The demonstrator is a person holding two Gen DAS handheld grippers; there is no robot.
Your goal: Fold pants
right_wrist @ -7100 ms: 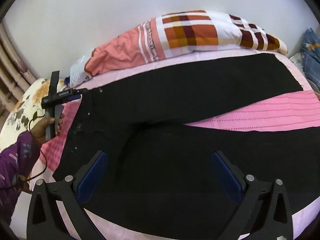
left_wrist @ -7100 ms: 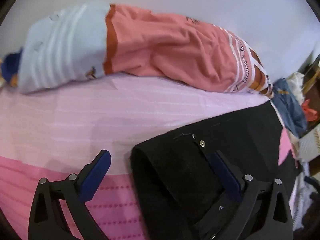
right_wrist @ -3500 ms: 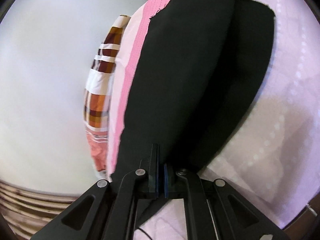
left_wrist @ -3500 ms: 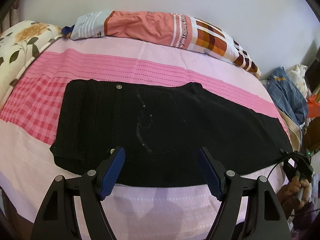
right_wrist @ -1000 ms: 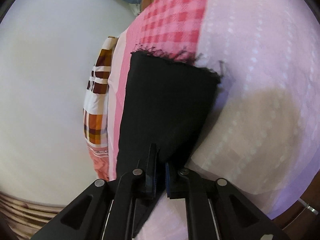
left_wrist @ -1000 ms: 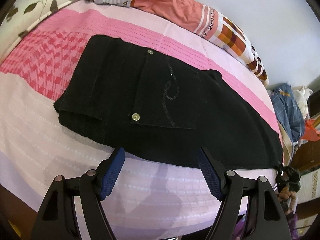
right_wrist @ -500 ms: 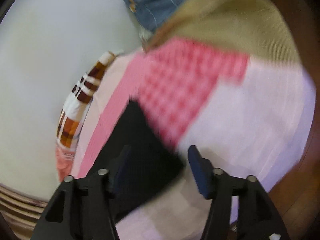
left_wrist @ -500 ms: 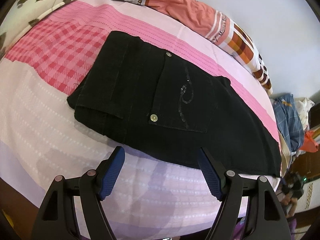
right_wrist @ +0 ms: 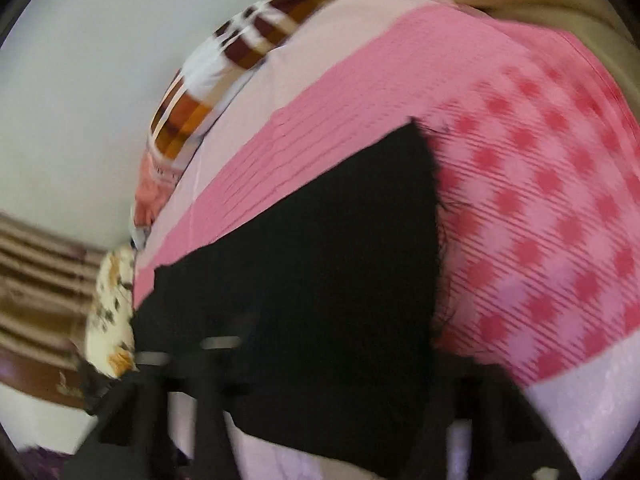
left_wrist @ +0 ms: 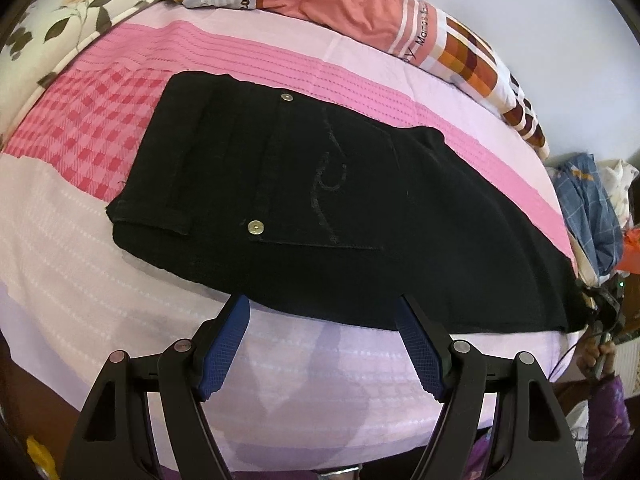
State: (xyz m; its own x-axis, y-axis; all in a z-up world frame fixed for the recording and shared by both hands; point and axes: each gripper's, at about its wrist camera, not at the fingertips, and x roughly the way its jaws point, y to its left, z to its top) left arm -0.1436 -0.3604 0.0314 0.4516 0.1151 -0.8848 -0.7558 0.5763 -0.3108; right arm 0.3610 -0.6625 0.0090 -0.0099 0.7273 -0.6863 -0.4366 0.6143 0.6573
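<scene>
Now the pants point(left_wrist: 320, 208) lie flat on the bed point(left_wrist: 280, 364), already doubled leg over leg, so the lengthwise fold looks done and the crosswise fold is next. Their long axis runs from the waistband at about ten o'clock to the hems at about four o'clock in the left wrist view. The left gripper point(left_wrist: 322, 344) hovers just short of the near edge, fingers spread and empty. The right gripper point(right_wrist: 320, 420) is blurred above the hem end; its jaws have just been closing, but I cannot tell whether cloth is caught. Next it should take the hems and carry them toward the waistband.
</scene>
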